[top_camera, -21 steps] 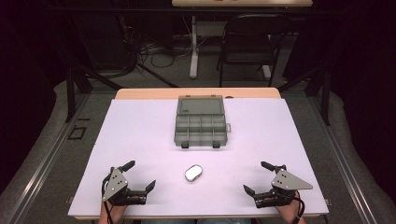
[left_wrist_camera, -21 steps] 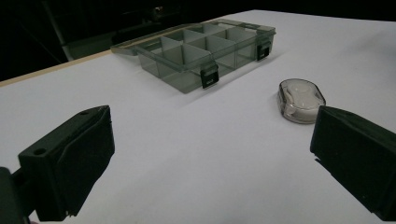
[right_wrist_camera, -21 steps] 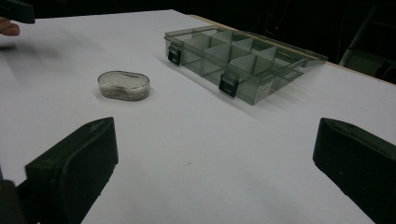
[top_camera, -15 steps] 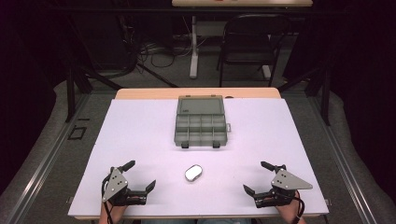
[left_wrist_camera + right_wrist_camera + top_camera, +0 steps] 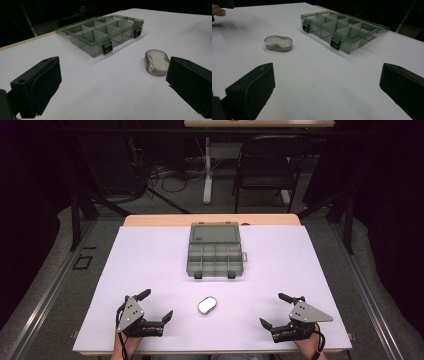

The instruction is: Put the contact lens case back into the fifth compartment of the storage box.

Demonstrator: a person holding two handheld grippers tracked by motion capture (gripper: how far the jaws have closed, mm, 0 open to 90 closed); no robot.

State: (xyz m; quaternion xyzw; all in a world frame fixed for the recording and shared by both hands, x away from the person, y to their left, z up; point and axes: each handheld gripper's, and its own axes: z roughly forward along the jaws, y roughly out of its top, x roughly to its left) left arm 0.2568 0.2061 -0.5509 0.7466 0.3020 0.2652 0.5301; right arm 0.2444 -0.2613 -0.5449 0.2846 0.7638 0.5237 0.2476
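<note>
Both grippers, left gripper (image 5: 156,305) and right gripper (image 5: 281,310), are resting on the tabletop (image 5: 150,255), jaws apart, empty. A small oval case (image 5: 207,305) is lying between them; a compartment box (image 5: 215,251) is sitting beyond. Pinching the smooth case off-centre could be squirting it away.

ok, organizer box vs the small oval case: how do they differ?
The organizer box is rectangular, smoky grey and split into compartments; the small oval case is rounded, clear, with something white inside. The box is much bigger. The box lies open, lid folded back flat; the case looks closed. The box sits farther back, the case between the claws. Both are see-through plastic on the white table.
</note>
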